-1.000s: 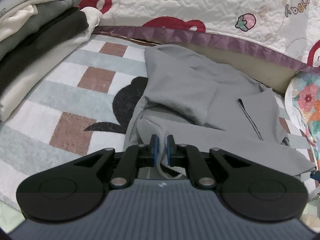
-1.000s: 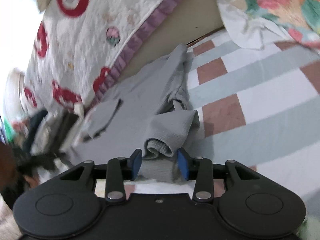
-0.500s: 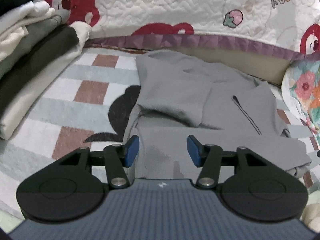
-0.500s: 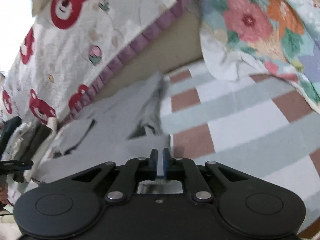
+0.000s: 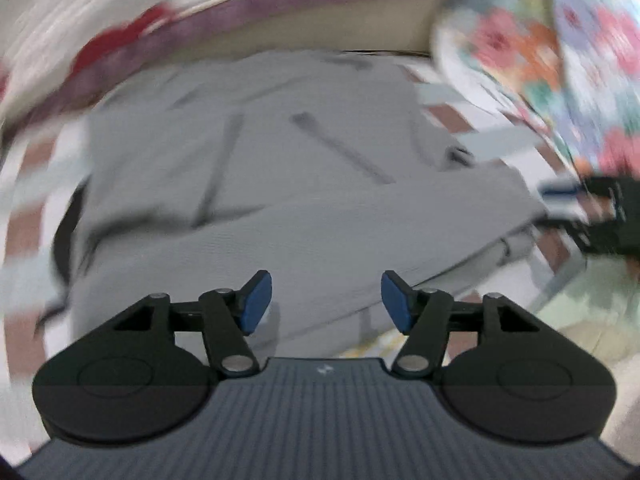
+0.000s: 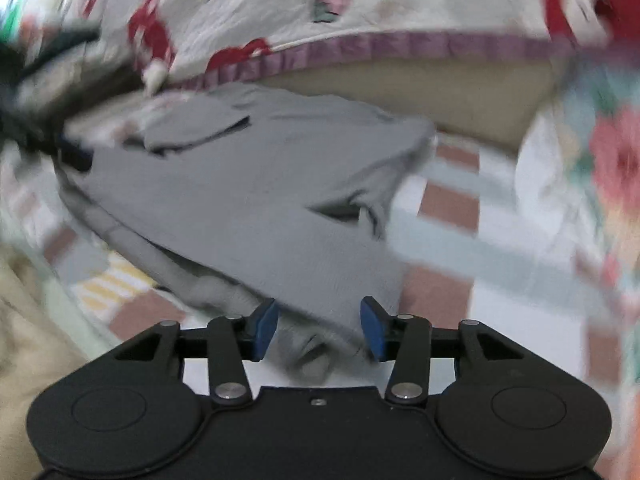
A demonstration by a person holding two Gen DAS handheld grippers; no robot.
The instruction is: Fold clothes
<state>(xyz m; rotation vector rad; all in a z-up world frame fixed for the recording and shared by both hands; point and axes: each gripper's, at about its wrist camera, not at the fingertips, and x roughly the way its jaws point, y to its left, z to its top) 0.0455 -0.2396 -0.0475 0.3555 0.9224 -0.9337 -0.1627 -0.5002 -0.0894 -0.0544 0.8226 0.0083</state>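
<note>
Both views blurred. Grey garment (image 5: 304, 184) seen spread over the checked sheet (image 6: 452, 204) of the bed, filling the middle of the left-wrist frame and running from centre to lower centre of the right-wrist frame; partly folded, with a flap laid across near the lower edge. Left hand-held gripper (image 5: 326, 304) noted with jaws apart and opening, above the cloth near its lower hem, nothing pinched between the pads. Right hand-held gripper (image 6: 318, 330) likewise opening; a bunched cuff or corner lies between the pads but is not pressed by them. Quilt (image 6: 280, 12) with purple trim at the top of the frame, floral pillow (image 5: 532, 40) at upper right. Risks judged: the loose flap may slip or spring back once released; the bunched corner may be snagged on a pad and dragged, undoing the fold; an uneven regrasp would leave the edges misaligned.
</note>
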